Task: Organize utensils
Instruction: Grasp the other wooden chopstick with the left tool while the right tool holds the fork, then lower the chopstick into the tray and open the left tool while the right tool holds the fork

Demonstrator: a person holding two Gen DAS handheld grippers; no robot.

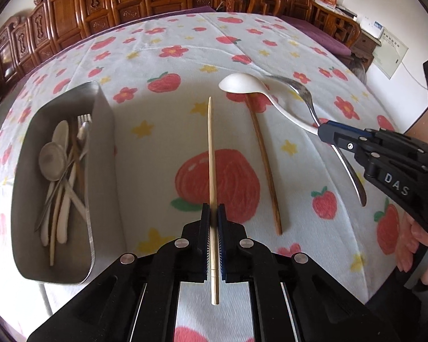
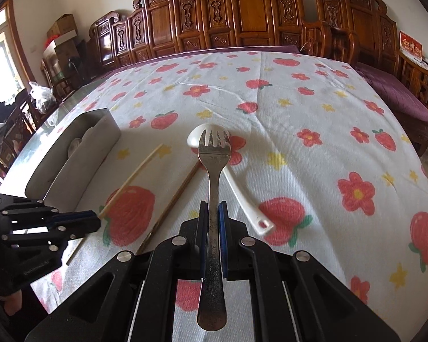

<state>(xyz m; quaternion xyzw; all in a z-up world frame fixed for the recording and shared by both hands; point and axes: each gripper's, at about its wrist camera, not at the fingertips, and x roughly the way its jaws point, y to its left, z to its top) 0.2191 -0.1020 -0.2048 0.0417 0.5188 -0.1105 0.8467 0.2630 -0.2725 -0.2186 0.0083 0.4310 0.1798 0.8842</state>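
Carved wooden panels (image 2: 242, 20) are lining the wall behind a desk whose strawberry-print cloth (image 1: 162, 45) is carrying a metal tray (image 1: 105, 154) with spoons and forks lying inside. Right of the tray, the left gripper (image 1: 213, 213) is clamping a pale chopstick (image 1: 211, 154); beyond it, farther from the tray, a darker chopstick (image 1: 264, 165) and a white ceramic spoon (image 1: 242, 84) are lying. Farthest from the tray, the right gripper (image 2: 213, 208) is pinching a metal fork (image 2: 214, 176) by its handle, raised over the spoon

Bare cloth (image 1: 157, 148) lies open between metal bin (image 1: 105, 171) and dark chopstick (image 1: 264, 165).
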